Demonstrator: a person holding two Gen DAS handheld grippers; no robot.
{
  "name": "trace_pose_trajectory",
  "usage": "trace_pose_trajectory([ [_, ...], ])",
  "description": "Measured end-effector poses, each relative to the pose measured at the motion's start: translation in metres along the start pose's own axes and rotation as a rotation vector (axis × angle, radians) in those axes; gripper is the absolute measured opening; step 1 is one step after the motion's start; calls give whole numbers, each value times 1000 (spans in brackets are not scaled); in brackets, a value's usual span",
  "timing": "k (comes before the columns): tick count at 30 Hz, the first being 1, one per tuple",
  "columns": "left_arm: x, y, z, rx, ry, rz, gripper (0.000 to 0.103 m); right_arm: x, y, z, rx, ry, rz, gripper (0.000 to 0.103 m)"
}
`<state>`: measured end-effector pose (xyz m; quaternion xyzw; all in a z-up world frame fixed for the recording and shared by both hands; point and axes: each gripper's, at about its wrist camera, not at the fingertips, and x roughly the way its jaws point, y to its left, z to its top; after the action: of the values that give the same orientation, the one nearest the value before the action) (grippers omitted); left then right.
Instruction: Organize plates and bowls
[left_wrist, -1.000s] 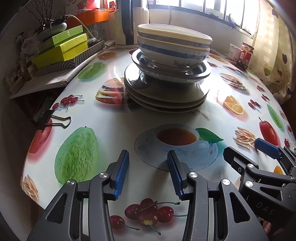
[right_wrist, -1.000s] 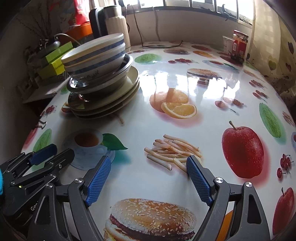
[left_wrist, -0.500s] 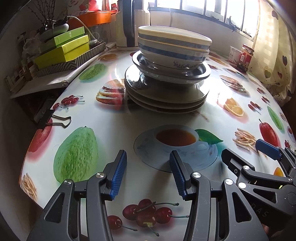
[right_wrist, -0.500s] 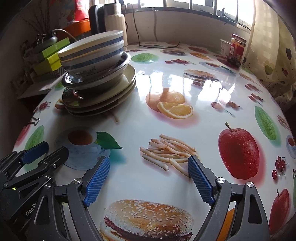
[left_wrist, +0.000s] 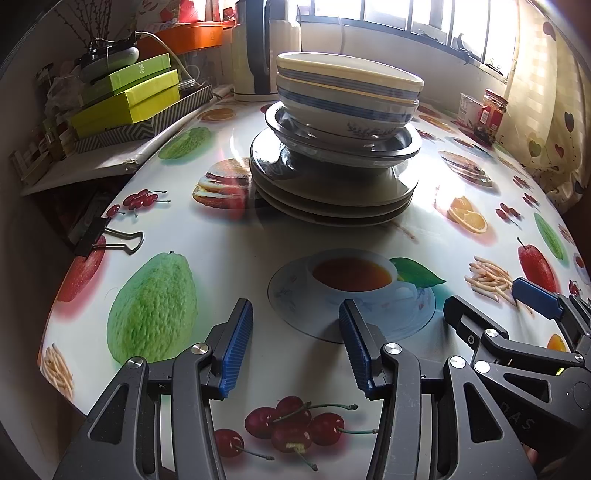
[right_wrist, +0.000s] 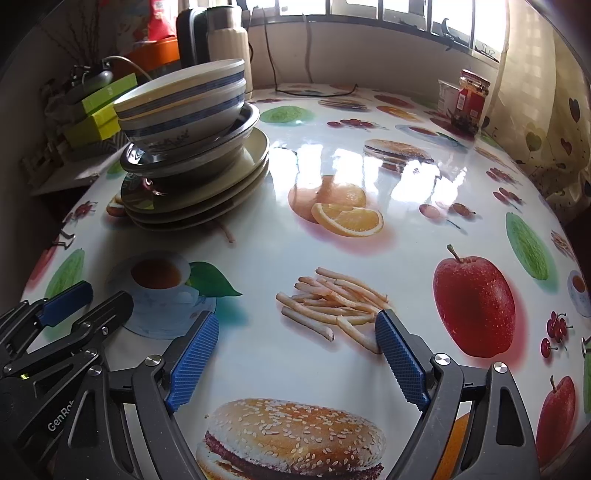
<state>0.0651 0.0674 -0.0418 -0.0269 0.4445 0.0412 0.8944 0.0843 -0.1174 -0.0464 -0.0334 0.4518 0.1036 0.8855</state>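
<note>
Bowls (left_wrist: 347, 99) with blue bands, two nested, top a single pile: beneath them sits a metal dish (left_wrist: 343, 142), then three plates (left_wrist: 332, 199), all standing toward the far left of the table (right_wrist: 369, 236), well apart from both tools. The top bowls sit tilted, so a careless lift would likely slide or topple them. The left gripper (left_wrist: 295, 343) and right gripper (right_wrist: 295, 354) have their jaws apart, empty.
</note>
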Motion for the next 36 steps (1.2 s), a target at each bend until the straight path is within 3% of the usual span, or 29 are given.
trace_pose_trajectory([
  [36,0,1,0,-1,0,0,50,0,-2,-1,5,-1,-27,88],
])
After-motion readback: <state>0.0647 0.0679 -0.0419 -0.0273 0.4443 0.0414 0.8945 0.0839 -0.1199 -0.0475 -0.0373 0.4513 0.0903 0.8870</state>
